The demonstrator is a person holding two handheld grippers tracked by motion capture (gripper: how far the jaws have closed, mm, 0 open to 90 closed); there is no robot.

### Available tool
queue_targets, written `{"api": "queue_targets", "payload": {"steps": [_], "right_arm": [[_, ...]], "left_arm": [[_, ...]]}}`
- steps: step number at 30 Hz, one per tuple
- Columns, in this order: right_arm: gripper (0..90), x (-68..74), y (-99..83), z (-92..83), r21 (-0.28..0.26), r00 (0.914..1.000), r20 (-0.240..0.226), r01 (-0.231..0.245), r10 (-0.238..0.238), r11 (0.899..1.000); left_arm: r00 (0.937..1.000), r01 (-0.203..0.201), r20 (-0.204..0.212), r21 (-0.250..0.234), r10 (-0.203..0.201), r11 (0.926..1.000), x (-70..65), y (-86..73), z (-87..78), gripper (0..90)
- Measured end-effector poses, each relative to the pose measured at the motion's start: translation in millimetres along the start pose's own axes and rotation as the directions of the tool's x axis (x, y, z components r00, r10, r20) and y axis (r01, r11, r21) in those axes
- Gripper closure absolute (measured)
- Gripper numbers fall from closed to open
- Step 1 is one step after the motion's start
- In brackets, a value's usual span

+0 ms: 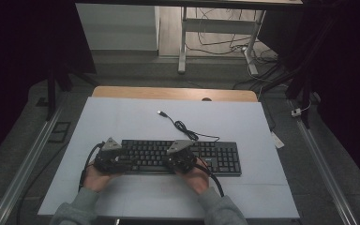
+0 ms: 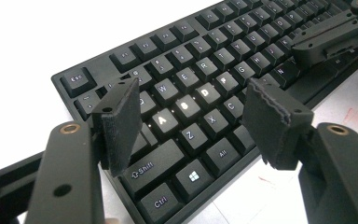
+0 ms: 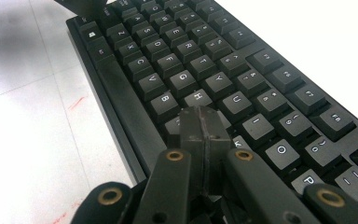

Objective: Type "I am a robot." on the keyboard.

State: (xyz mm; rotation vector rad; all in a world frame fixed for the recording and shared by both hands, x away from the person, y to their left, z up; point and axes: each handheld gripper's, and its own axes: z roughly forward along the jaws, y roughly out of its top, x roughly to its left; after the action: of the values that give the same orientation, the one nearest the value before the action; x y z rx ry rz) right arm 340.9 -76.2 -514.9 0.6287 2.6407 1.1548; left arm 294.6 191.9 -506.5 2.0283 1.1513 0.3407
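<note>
Black keyboard (image 2: 200,100) with Esc, Shift, Ctrl legends; left gripper (image 2: 191,123) spread above A-S-D, right gripper (image 3: 204,128) clenched empty near H.

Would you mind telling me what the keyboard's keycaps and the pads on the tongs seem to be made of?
The keycaps look like matte black plastic: smooth moulded tops, and light glows through the A, S and D legends. The pads on the left tongs look like dark foam or rubber, with rough, frayed edges; which of the two I cannot tell.

The left tongs (image 2: 186,119) stand spread above the black keyboard (image 2: 205,70), over its lit A key.
</note>
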Motion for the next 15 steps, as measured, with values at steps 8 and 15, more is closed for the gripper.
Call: {"api": "queue_targets", "payload": {"steps": [8, 15], "right_arm": [[89.6, -1.8, -2.0, 1.3, 0.019, 0.9998, 0.011, -0.015, 0.015, 1.0], [89.7, -2.7, -2.3, -6.8, -0.044, 0.9995, -0.017, -0.026, 0.026, 0.999]], "left_arm": [[1.0, 0.004, -0.003, -0.004, -0.004, 1.0, 0.5, -0.5, -0.6, 36.9], [1.0, 0.005, -0.004, -0.006, -0.006, 1.0, 1.1, -0.8, -1.3, 36.9]]}}
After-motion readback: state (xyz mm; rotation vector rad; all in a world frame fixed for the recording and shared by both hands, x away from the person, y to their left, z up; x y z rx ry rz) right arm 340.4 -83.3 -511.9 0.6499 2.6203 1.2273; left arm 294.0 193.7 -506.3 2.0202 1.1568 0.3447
